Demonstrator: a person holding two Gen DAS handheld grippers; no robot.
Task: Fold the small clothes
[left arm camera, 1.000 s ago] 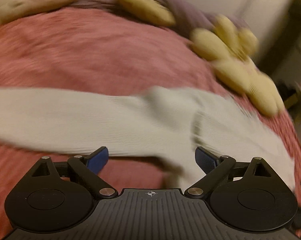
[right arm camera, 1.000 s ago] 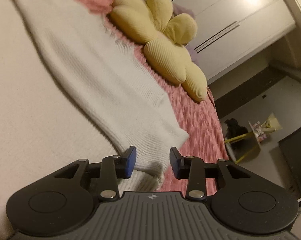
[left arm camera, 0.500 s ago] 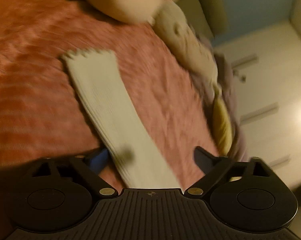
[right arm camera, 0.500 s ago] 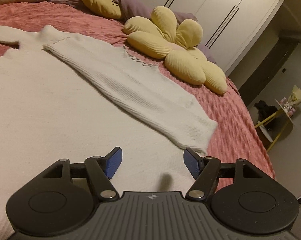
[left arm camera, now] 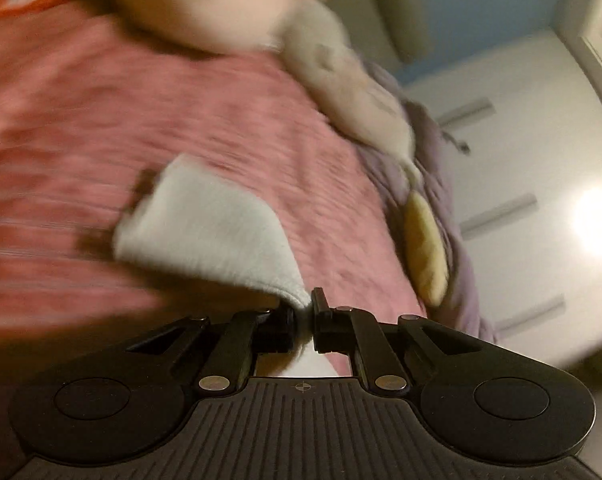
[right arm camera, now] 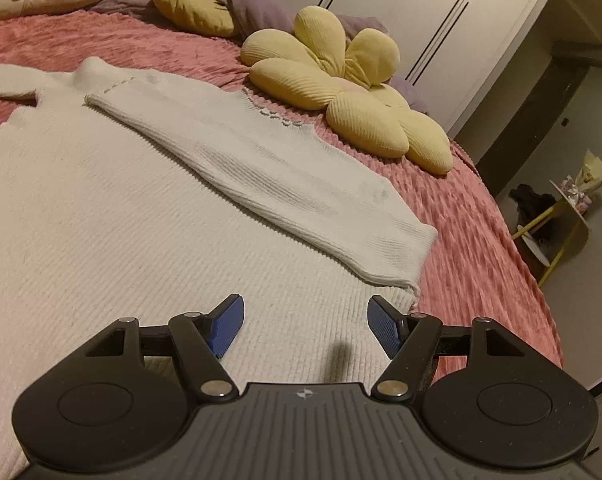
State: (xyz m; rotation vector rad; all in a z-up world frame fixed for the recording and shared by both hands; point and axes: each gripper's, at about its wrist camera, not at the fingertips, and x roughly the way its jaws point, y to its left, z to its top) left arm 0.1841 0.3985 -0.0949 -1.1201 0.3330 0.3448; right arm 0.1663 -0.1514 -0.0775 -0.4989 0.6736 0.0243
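Left gripper [left arm camera: 303,312] clamps the sweater sleeve [left arm camera: 209,232].
Right gripper [right arm camera: 304,330], fingers apart, hovers over the sweater [right arm camera: 101,220] on the pink bedspread [right arm camera: 473,232].

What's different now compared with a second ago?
The left gripper, open a second ago, has shut on the sweater's left sleeve and is lifting it off the pink bedspread. The right gripper opened wider and backed off the folded right sleeve. The flower pillow stayed put.

The left gripper [left arm camera: 303,312] has clamped the sleeve [left arm camera: 205,228] (view blurred).
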